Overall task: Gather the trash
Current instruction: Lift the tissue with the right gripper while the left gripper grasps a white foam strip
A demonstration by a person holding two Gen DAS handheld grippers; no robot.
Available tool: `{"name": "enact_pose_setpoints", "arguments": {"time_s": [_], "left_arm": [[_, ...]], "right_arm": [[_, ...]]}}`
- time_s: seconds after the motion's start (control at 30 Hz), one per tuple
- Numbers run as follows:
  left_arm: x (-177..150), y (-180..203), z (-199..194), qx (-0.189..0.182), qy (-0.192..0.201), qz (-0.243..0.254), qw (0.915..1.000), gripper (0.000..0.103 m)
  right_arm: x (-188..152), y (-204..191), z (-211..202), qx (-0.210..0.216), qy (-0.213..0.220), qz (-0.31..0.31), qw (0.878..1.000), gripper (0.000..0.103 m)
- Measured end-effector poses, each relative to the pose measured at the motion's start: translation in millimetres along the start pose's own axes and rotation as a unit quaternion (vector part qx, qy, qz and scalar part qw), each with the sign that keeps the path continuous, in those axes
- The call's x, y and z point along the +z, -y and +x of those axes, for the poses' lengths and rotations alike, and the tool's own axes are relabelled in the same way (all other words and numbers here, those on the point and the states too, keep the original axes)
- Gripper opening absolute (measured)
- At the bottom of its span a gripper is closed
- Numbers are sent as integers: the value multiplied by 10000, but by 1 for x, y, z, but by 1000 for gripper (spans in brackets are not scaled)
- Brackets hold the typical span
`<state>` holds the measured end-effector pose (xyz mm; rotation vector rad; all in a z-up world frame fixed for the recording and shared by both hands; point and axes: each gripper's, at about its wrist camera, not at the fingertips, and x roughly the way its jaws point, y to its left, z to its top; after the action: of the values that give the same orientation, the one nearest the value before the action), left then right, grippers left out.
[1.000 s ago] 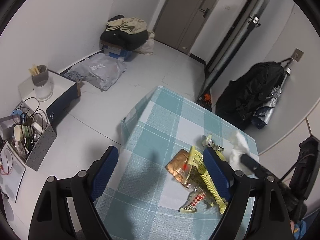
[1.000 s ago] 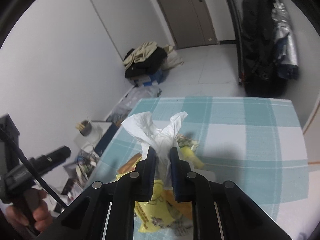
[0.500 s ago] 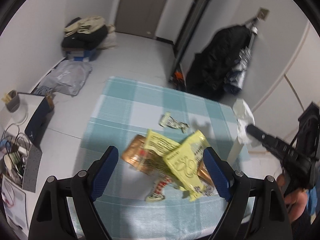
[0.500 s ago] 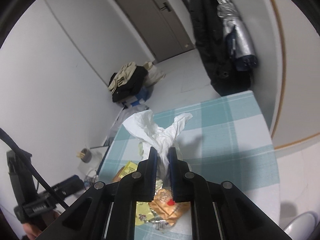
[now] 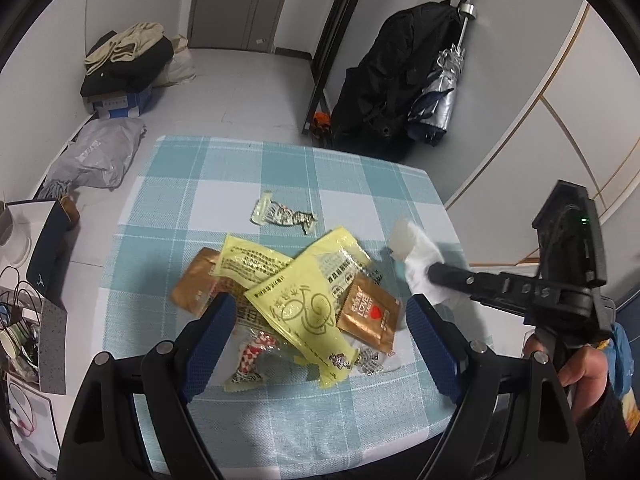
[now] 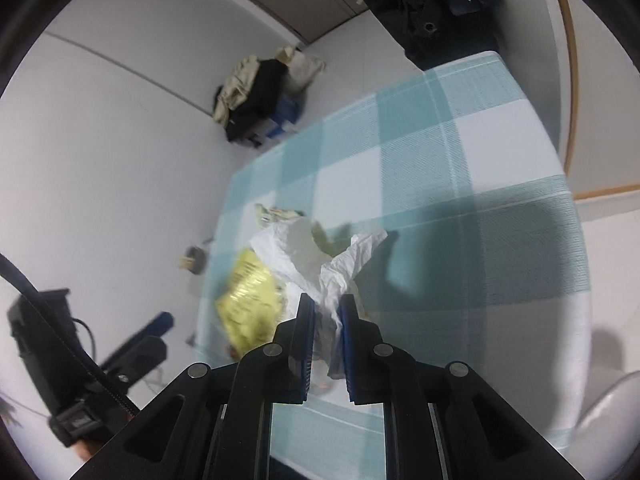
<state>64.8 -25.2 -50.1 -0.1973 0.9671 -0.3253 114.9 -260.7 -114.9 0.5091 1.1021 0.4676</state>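
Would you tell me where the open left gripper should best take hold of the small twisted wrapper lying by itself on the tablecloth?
Probably across its narrow twisted middle, coming from above. The small twisted wrapper lies flat and long on the tablecloth, apart from the wrapper pile, so the left gripper has free room on both long sides.

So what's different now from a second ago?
The left gripper swung over the wrapper pile, which now sits between its open jaws instead of off to one side. The right gripper carried the white tissue lower, toward the table's near side. Unchanged: tissue still pinched, wrappers still lying on the table, nothing dropped.
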Motion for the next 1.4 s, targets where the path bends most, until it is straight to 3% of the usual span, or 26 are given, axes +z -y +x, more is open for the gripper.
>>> {"name": "enact_pose_setpoints", "arguments": {"time_s": [0.2, 0.47, 0.63, 0.73, 0.97, 1.23, 1.3, 1.4], "left_arm": [[-4, -1, 8, 55, -160, -101, 9998, 84], [-1, 13, 11, -23, -216, 21, 9998, 84], [1, 33, 22, -98, -393, 353, 9986, 84], [-1, 49, 38, -112, -710, 702, 9949, 84], [-13, 76, 74, 453, -1111, 1478, 9817, 79], [-19, 74, 97, 653, -1295, 1638, 9758, 52], [-19, 76, 98, 628, -1274, 1686, 9754, 48], [-20, 78, 101, 554, -1342, 1681, 9750, 36]], "right_arm": [[1, 12, -3, -451, 10, -53, 9990, 14], [3, 17, -24, -308, 403, -119, 9986, 8], [7, 21, -34, -326, 641, -72, 9974, 7], [9, 30, -42, -329, 747, 80, 9966, 7], [12, 50, -58, -293, 892, 400, 9948, 7], [13, 52, -58, -261, 912, 424, 9946, 7], [13, 52, -57, -238, 902, 430, 9947, 7], [13, 53, -58, -225, 900, 449, 9947, 7]]}}
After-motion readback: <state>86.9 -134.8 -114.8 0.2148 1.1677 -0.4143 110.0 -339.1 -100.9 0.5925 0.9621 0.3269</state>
